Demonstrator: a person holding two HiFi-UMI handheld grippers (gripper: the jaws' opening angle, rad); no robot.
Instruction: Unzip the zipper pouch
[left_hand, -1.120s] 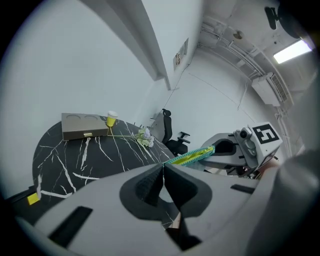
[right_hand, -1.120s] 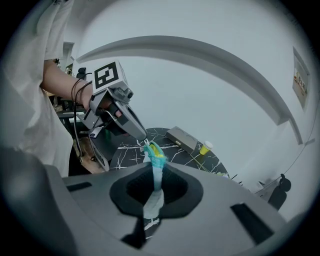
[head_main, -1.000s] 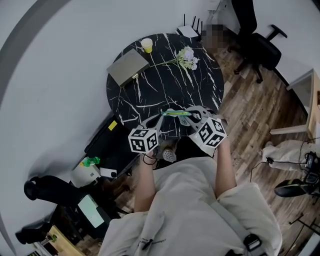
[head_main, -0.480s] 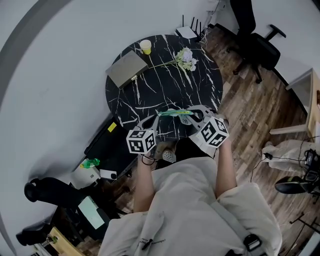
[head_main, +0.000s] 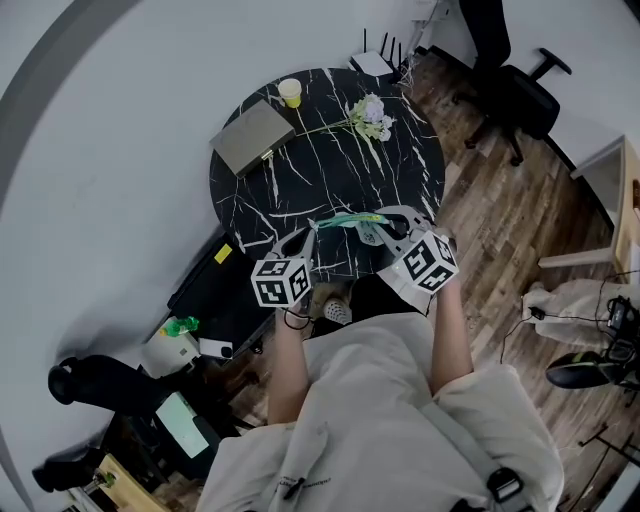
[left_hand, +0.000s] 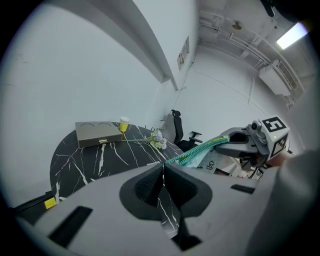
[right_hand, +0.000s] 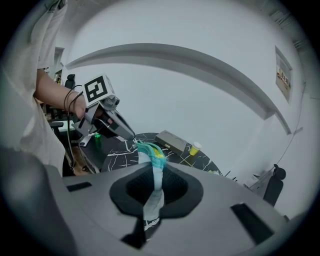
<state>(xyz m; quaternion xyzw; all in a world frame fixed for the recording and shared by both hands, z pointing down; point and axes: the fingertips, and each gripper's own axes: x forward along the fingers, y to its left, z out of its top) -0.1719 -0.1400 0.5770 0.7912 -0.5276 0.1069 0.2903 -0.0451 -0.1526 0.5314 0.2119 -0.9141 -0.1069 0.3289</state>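
The zipper pouch (head_main: 348, 221), pale teal with a green zipper edge, hangs stretched between my two grippers above the near rim of the round black marble table (head_main: 330, 165). My left gripper (head_main: 309, 234) is shut, and the zipper line (left_hand: 197, 149) runs straight into its closed tips (left_hand: 163, 166). What the pads pinch there is hidden. My right gripper (head_main: 386, 224) is shut on the pouch's other end. In the right gripper view the fabric (right_hand: 154, 172) passes between the pads and the left gripper (right_hand: 131, 137) faces it.
At the table's far side lie a grey box (head_main: 255, 135), a yellow cup (head_main: 291, 91) and a sprig of flowers (head_main: 372, 112). An office chair (head_main: 510, 85) stands on the wooden floor at the right. A black case (head_main: 215, 290) sits below the table's left edge.
The left gripper has drifted slightly left, away from the right one. The green zipper edge between them now looks a little longer. Both grips are unchanged.
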